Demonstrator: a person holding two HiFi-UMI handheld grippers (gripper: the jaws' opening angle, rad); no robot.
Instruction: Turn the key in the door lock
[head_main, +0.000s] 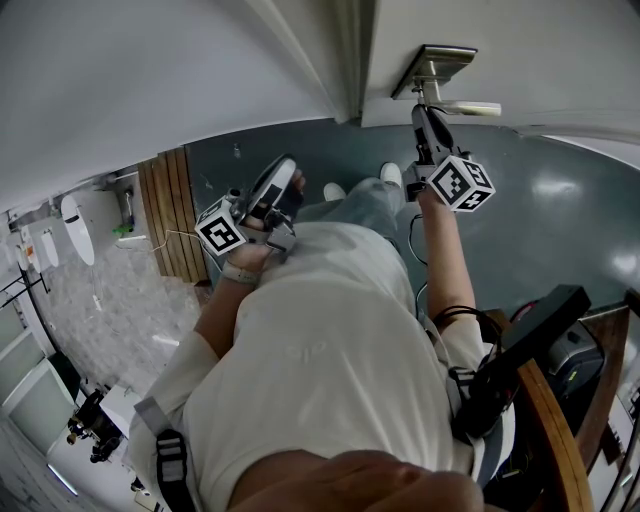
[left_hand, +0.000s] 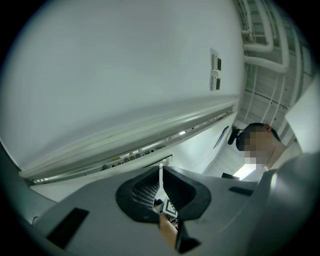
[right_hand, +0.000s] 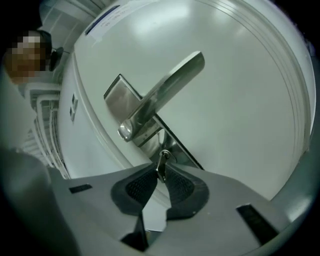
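At the white door, my right gripper has its dark ribbed pads pinched in on the small silver key, which sits in the lock just below the brushed-metal lever handle. The jaws are nearly together, with only the thin key bow between them. The key stands in the keyhole at the lower end of the long steel lock plate, its shaft buried and its bow sticking out toward me.

From the head view, that gripper reaches up to the door just under the handle. My left gripper hangs back near my chest, well apart from the lock. Its jaws are closed on nothing and it faces a plain white wall.

As I judge it, the reach and the grip are done. I cannot tell from these views how far the key has gone round, or whether the bolt has moved. What is left is to finish the turn, then let go of the key.
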